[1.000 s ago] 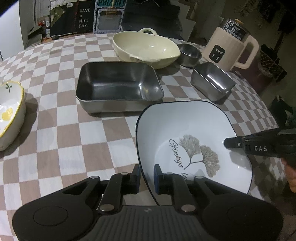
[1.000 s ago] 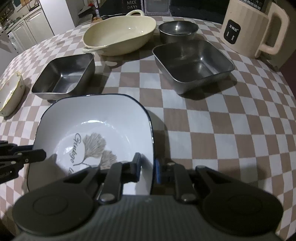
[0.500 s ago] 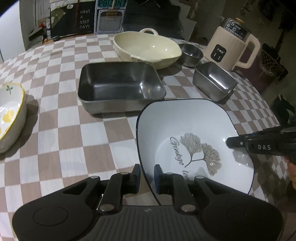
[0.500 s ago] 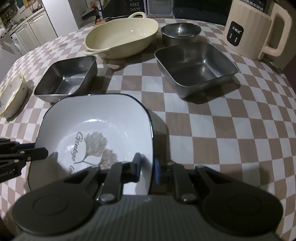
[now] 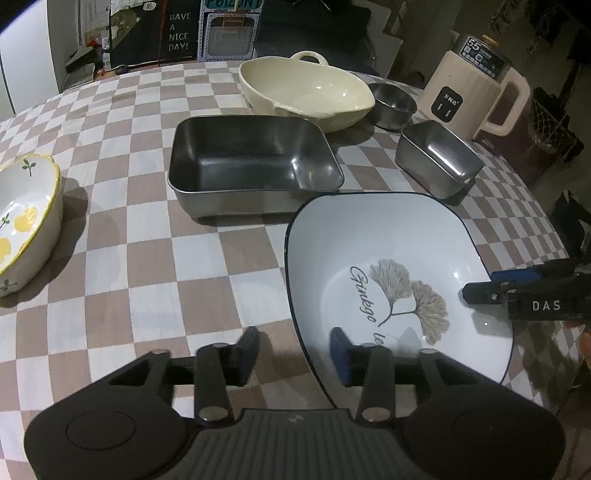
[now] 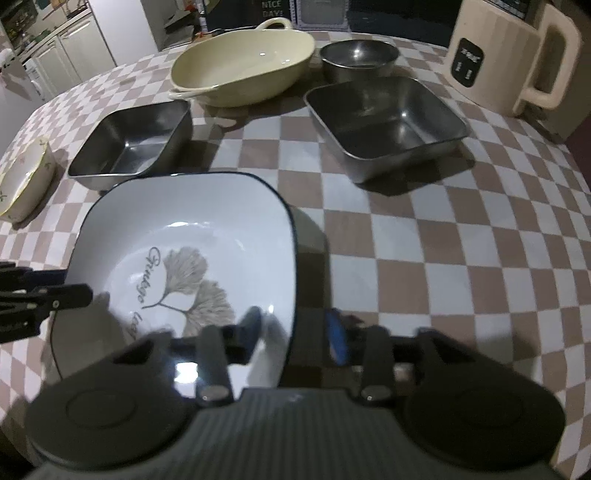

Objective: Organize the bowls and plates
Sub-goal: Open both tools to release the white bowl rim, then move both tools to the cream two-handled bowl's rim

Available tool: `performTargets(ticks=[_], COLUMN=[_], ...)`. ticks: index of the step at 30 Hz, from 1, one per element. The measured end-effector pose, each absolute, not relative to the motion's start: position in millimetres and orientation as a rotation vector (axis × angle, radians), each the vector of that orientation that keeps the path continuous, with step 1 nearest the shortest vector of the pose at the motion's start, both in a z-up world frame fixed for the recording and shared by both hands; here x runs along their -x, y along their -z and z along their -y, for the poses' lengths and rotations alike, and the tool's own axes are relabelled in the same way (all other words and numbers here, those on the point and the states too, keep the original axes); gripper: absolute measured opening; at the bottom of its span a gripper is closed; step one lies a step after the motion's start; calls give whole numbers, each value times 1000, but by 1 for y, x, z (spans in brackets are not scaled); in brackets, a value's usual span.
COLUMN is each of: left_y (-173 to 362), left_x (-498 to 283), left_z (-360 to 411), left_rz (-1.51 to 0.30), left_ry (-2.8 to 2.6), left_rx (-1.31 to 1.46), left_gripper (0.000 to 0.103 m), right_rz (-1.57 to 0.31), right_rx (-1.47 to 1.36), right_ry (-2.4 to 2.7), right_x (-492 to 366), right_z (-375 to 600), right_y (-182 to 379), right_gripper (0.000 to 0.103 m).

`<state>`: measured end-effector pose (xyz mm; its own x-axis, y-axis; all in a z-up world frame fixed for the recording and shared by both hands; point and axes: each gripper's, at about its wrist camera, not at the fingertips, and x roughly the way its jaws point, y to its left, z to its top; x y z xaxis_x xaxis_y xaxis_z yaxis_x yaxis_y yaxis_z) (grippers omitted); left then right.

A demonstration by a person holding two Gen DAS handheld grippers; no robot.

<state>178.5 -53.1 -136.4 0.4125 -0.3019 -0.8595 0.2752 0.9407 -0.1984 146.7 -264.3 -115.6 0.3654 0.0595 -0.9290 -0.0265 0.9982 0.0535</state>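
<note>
My left gripper (image 5: 293, 347) and right gripper (image 6: 293, 330) both straddle the ginkgo plate (image 5: 388, 266) rim, spread; "DAS" marks one; a sign (image 5: 178, 31) reads "HAVE A NICE DAY!"

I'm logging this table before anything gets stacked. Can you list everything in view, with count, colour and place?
White square ginkgo-print plate with dark rim: 1, nearest, between both grippers.
Large rectangular steel pan: 1, silver, mid-table beyond the plate.
Smaller square steel pan: 1, silver, before the kettle.
Round steel bowl: 1, silver, beside the cream dish.
Cream oval handled ceramic dish: 1, far side.
White bowl with yellow rim and lemon print: 1, left edge.
Cream electric kettle: 1, far right.
Brown-and-white checked tablecloth: 1, covering the table.
Left gripper: black, open astride the plate's rim.
Right gripper: black, open astride the opposite rim.
</note>
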Motion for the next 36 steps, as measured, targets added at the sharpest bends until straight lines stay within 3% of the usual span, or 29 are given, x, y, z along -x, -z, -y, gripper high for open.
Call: performTargets(ticks=[1, 2, 4, 8, 26, 36], left_y=[136, 135, 131, 120, 37, 21], left_x=[-177, -176, -174, -172, -181, -225], left_z=[52, 52, 49, 43, 52, 44], left_rz=[-1087, -1089, -1082, -1066, -806, -702], left_ry=[361, 358, 334, 324, 322, 277], left_rx=[28, 31, 49, 79, 51, 135], left_gripper=[59, 76, 91, 99, 103, 103], right_rz=[-1194, -1191, -1180, -1133, -821, -671], right_rx=[-36, -41, -45, -50, -182, -267], right_ry=[-50, -43, -39, -25, -39, -40], right_x=[-146, -145, -142, -133, -136, -181], right_z=[266, 267, 270, 276, 275, 256], right_y=[114, 112, 108, 97, 26, 15], right_gripper=[65, 72, 81, 101, 103, 103])
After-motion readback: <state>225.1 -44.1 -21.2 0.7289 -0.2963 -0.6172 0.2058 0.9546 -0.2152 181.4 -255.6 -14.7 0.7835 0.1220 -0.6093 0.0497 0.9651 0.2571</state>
